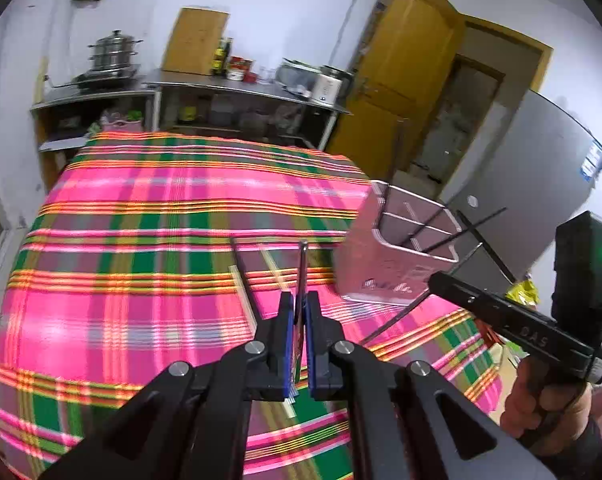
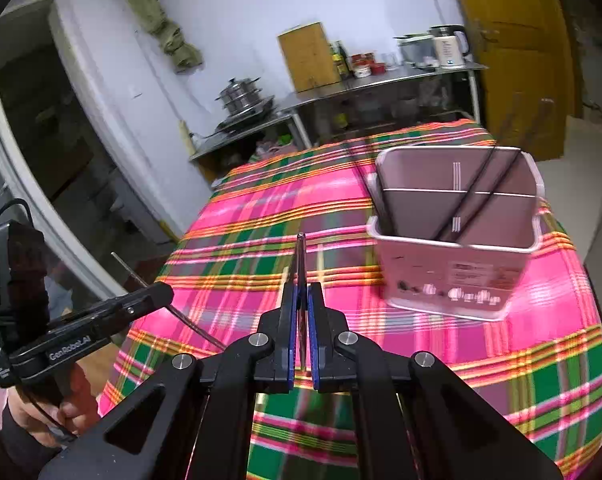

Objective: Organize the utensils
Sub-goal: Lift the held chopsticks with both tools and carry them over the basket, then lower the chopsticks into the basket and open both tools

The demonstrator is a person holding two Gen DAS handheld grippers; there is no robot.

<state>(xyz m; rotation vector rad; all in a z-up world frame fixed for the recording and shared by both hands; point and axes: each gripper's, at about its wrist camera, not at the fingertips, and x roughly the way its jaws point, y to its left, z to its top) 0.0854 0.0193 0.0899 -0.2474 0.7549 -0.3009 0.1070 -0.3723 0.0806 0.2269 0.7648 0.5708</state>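
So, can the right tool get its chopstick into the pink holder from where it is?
Probably yes. The right tool, shut on a dark chopstick, has the pink holder just ahead to its right, top open. Only two chopsticks lean inside; the near compartment looks free.

A thin dark utensil (image 2: 301,258) is clamped between the closed pads of the right gripper (image 2: 301,304), left of and nearer than the pink holder (image 2: 453,276). Dark sticks (image 2: 475,194) are seen inside the holder, which is set on the plaid tablecloth (image 2: 237,240). Far left of the holder, the left gripper (image 2: 163,290) is held.
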